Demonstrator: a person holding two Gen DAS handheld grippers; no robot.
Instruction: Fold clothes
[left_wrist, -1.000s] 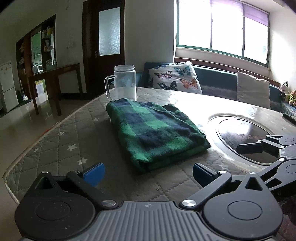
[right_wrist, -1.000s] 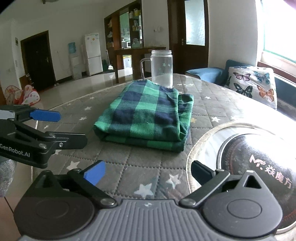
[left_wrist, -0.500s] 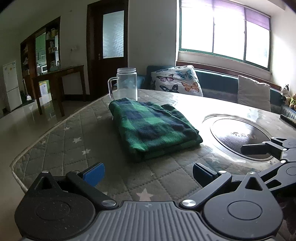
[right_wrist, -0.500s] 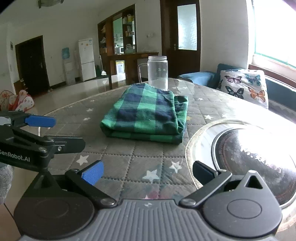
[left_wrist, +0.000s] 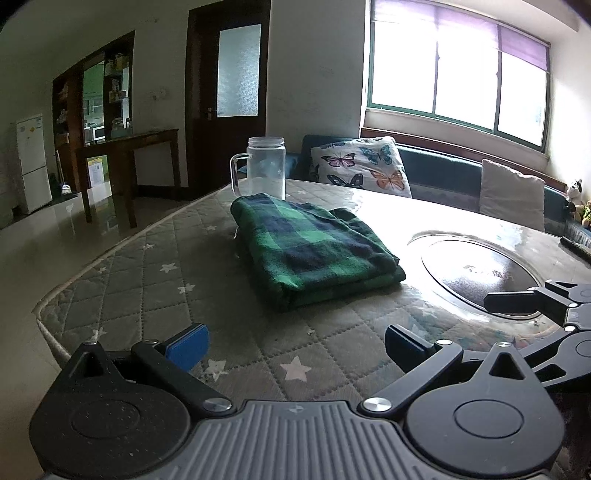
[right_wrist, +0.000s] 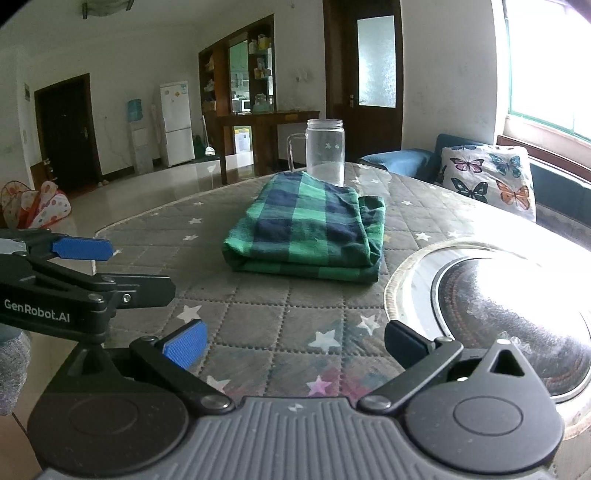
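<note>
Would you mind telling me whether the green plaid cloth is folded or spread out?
Folded: the green plaid cloth lies as a compact rectangle with stacked layers showing along its near edge.

Left gripper (left_wrist: 295, 338): black linkage arms, silver pivot screws, ribbed grey housing between two round black discs. Blue textured pad (left_wrist: 187, 346) on one finger, other finger dark. Right gripper (right_wrist: 295, 339): same build, blue pad (right_wrist: 184, 348), grey ribbed body. White "GenRobot.AI" lettering on left gripper's black side, seen from right wrist view.
</note>
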